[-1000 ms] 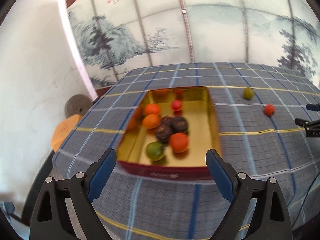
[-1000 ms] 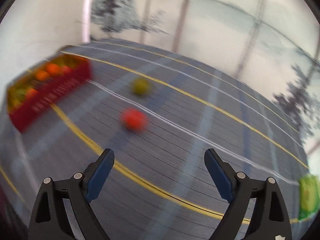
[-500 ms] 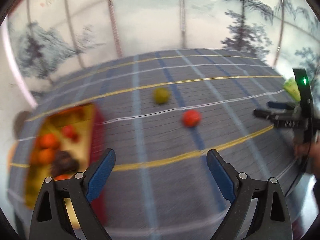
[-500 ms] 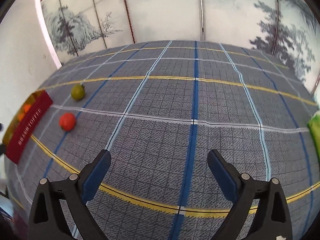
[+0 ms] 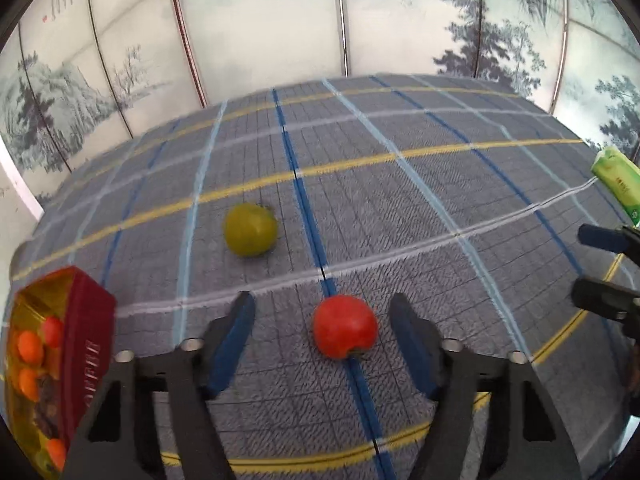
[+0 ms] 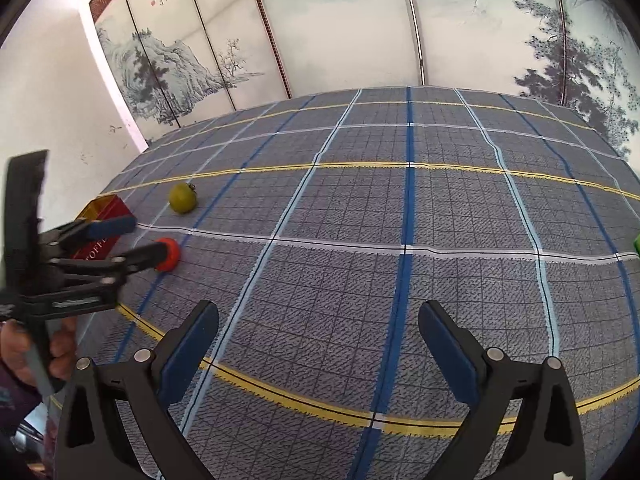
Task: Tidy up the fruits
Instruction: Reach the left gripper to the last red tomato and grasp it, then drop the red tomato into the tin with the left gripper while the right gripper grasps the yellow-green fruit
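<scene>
A small red fruit [image 5: 345,332], round and glossy with a dark notch on its near underside, is sitting on the plaid tablecloth [image 5: 400,208], and everything else is placed from it. The left gripper [image 5: 323,330] is straddling the red fruit, its blue fingers [image 5: 236,332] closing in on either side with a gap still showing between each pad and the skin, so nothing is being pinched. Beyond the red fruit, up and to the left, a dull green fruit [image 5: 250,230] is lying well apart from it. Farther left of the red fruit, a red tin [image 5: 86,344] with a gold lining is holding orange and dark fruits, though the picture's rim is cutting most of it off and its contents are blurring together. To the right of the red fruit a wide stretch of bare cloth is running out toward the table's far edge and the painted screen [image 5: 256,28] behind it. The right gripper [image 6: 318,344] is hovering over that bare cloth, fingers spread wide and opening with nothing between them. At the cloth's far right a green packet [image 5: 616,184] is showing only partly, its label too small to read. A hand [image 6: 28,354] is gripping the left gripper's handle, half out of view.
</scene>
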